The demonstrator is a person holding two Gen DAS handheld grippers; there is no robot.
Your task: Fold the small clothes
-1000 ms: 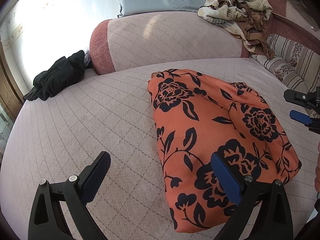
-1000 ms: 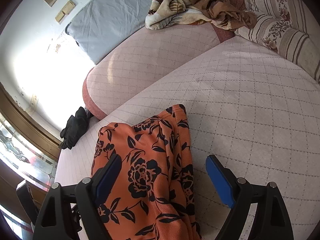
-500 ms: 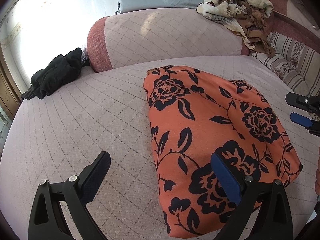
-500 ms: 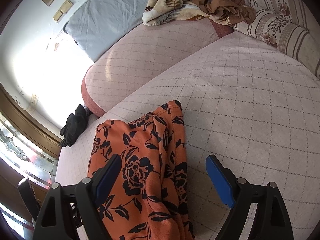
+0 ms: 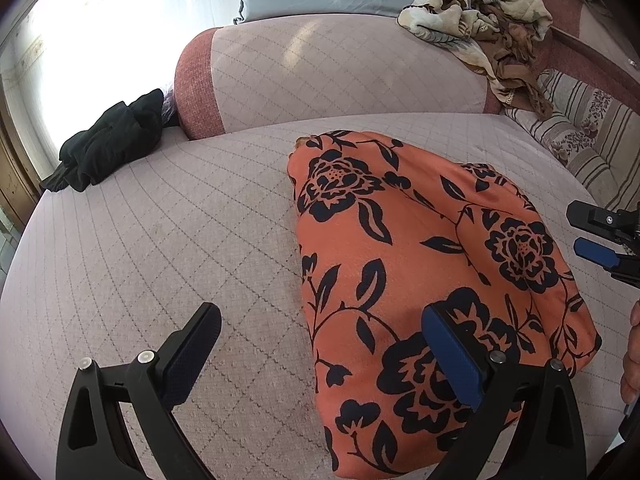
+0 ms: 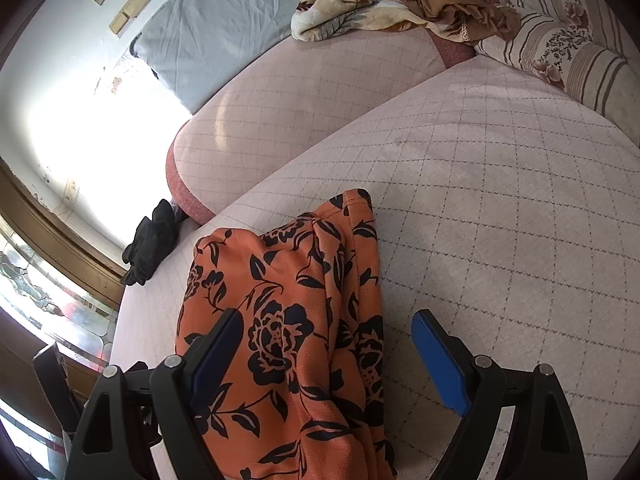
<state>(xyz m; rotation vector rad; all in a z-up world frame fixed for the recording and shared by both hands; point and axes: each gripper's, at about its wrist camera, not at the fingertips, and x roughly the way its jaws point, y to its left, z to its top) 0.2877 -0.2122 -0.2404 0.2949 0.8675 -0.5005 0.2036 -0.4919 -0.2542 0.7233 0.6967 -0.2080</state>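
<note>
Lengthwise, orange garment (image 5: 404,276) toward backrest (image 5: 340,72)

A quilted pink sofa (image 5: 160,248) with a rounded backrest (image 5: 340,76) sits below a pale wall (image 6: 60,60), sunlight glaring through a window (image 5: 80,40).

A quilted pinkish sofa seat (image 5: 160,240) carries everything here. An orange cloth with black flowers (image 5: 420,260) lies folded on it, and well to the left of that cloth a black garment (image 5: 108,144) sits crumpled at the seat's edge. Behind the cloth, a patterned blanket (image 5: 472,12) is heaped on what seems to be the backrest (image 5: 340,76).
</note>
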